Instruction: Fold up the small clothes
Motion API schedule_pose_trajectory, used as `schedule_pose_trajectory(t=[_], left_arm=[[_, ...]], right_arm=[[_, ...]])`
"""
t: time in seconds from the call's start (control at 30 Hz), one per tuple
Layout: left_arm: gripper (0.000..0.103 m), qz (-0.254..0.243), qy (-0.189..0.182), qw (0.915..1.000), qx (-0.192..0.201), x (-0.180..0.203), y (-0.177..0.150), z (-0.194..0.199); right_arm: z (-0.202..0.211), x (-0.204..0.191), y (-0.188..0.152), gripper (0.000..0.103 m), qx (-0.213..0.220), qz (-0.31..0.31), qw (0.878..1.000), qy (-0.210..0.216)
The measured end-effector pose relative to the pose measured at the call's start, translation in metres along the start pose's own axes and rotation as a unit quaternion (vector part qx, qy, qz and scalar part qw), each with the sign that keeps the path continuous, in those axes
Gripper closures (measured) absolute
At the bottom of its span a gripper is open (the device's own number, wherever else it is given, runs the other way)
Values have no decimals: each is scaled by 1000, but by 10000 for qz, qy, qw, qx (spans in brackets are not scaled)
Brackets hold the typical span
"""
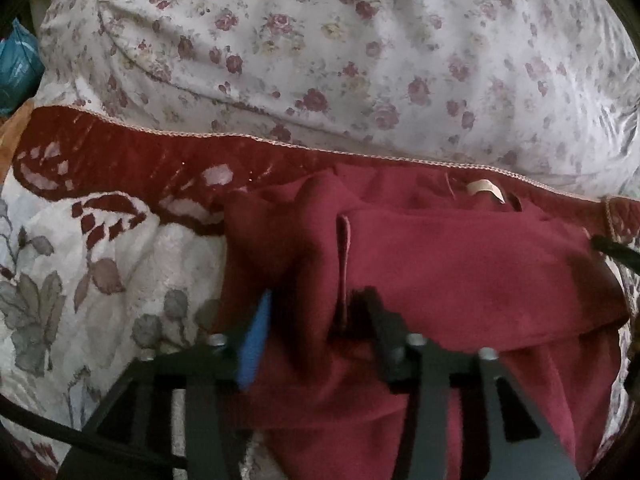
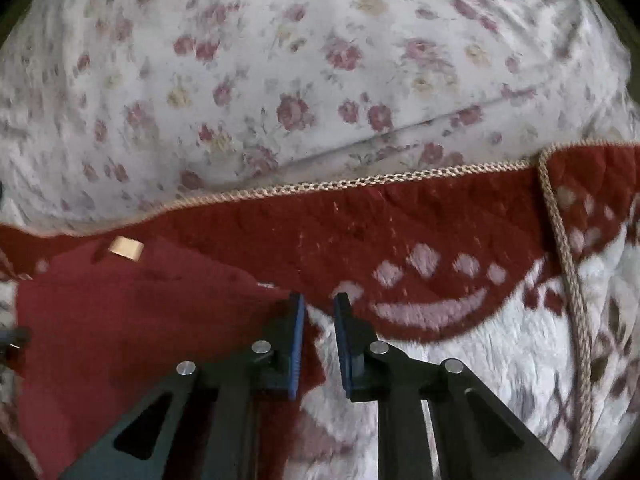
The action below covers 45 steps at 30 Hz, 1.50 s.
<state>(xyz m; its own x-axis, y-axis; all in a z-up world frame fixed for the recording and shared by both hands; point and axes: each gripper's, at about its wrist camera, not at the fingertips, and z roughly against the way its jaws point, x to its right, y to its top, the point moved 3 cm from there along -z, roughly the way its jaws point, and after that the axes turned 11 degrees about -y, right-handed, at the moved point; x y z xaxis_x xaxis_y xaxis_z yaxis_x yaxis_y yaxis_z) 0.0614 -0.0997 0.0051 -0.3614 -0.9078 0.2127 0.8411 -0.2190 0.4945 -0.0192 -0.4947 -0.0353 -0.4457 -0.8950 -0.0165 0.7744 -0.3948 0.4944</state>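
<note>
Left wrist view shows my left claw (image 1: 308,312) pointing down onto a dark red garment (image 1: 460,272) that lies crumpled on a blanket (image 1: 132,256) spread over the bed. A raised fold of the red cloth stands between the two fingers, with the blue pad (image 1: 254,344) on one side and the black finger on the other. They stand partly apart, and I cannot tell whether they pinch the fold or only straddle it. A small pale label (image 1: 486,190) sits near the garment's far edge. Behind the blanket's braided red border lies a white sheet with pink roses (image 1: 360,40).

Right wrist view shows my right claw (image 2: 320,308) at the garment's (image 2: 120,320) right edge. Its fingers are drawn close with a narrow gap, and only white blanket (image 2: 460,360) shows in that gap. The left finger rests on the red cloth's edge.
</note>
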Motion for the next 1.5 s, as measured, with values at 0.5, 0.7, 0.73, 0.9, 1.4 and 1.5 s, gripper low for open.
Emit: schedule_pose_trajectory(t=[0.5,0.7,0.73,0.9,1.4,1.5], left_arm=[[21,425,-108,9969,650,-17,-36,96],[18,562,-109,9972,473,-21,-76,105],[18,615,-153,9972,405,-21,-82,104],[18,868,-436,9948,314,-12,-106,105],[18,504,-9,9986,181,-3,-151,127],[18,411,17,9989,216,-3,-161,133]], right_arm=[[62,-9,-75,51,-127,491,9985,209],[96,-8,-111,31,-13,684,9953,685],[94,-6,-114,31,-31,642,9957,666],[67,-4,-123,32,-156,154,9956,907],[87,11,-119,92,186,410,9980,449],[111,18,-127,70,11,384,9963,763]])
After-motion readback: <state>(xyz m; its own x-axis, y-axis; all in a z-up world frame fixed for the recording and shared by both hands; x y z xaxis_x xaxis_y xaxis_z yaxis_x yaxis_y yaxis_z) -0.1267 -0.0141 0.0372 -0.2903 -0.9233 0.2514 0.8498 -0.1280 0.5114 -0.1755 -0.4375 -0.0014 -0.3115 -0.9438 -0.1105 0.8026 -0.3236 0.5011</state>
